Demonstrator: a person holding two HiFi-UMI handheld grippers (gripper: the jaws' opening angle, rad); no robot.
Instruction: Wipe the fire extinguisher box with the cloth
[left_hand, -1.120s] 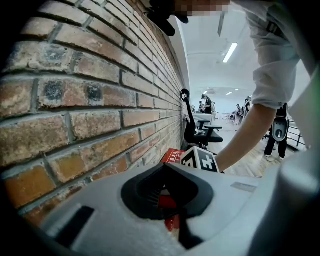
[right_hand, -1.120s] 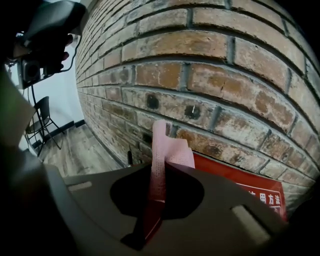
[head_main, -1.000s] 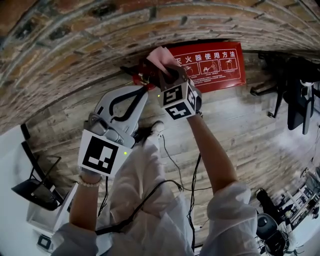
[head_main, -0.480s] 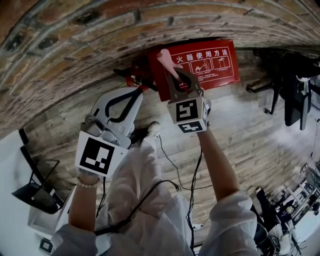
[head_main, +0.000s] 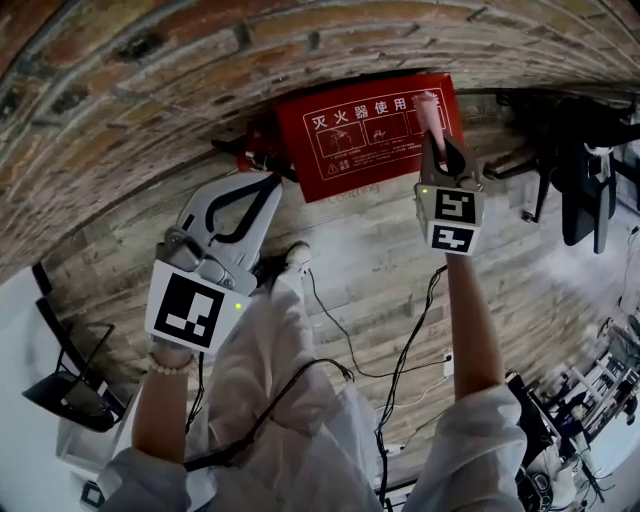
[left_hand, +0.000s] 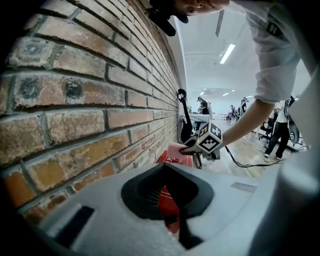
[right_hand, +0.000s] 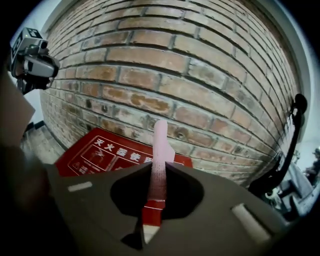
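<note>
Right gripper (head_main: 438, 150) jaws pinch the cloth (head_main: 428, 108) at the fire extinguisher box's (head_main: 350, 135) right edge, upper right. Left gripper (head_main: 268, 185) jaws, seemingly closed and empty, sit clear at centre-left.

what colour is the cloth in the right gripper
A pale pink cloth, clearest in the right gripper view.

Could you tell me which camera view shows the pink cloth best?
The right gripper view: the pink cloth stands large and central, pinched by the right gripper. The head view shows only its tip against the fire extinguisher box; the left gripper view, a small distant patch.
</note>
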